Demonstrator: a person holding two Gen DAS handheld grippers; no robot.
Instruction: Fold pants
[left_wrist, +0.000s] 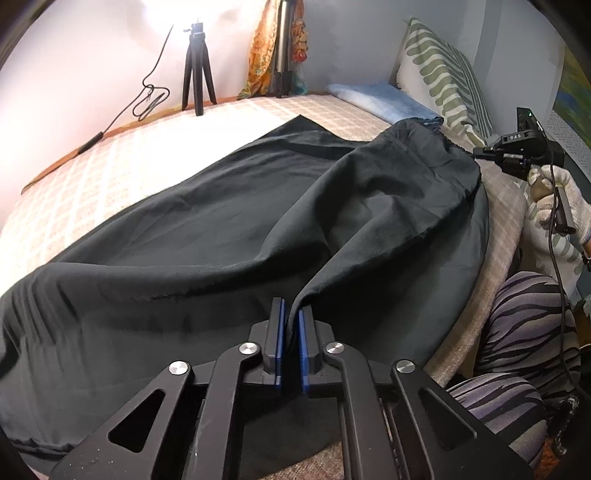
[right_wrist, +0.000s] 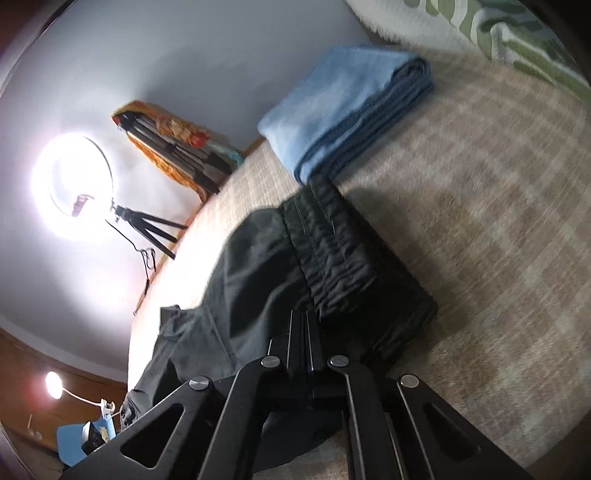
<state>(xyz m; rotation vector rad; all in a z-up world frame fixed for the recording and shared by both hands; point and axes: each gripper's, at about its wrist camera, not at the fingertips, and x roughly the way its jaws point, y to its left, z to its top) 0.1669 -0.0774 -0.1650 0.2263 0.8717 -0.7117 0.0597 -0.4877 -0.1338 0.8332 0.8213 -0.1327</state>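
The black pants (left_wrist: 229, 236) lie spread over the checked bed cover (left_wrist: 92, 184), one layer lifted off the rest at both ends. The left gripper (left_wrist: 291, 314) has its blue-padded fingers nearly together and pinches a pulled-up edge of the pants between them; the cloth rises from the tips in a taut ridge toward the far end. There the right gripper (left_wrist: 480, 152), held in a white-gloved hand (left_wrist: 554, 199), grips the gathered waistband at the bed's right edge. In the right wrist view the right gripper (right_wrist: 301, 317) has its fingers pressed tight together on the dark cloth just beside the elastic waistband (right_wrist: 332, 254), which is raised and bunched above the cover. A folded blue towel (right_wrist: 343, 107) lies just beyond the waistband, with a green-patterned pillow (right_wrist: 517, 40) behind it against the wall. A lit ring light (right_wrist: 74, 181) on a small black tripod (left_wrist: 197, 81) stands at the far edge of the bed, its cable (left_wrist: 147, 99) trailing over the side. The person's striped leggings (left_wrist: 524, 350) show at the near right of the bed.
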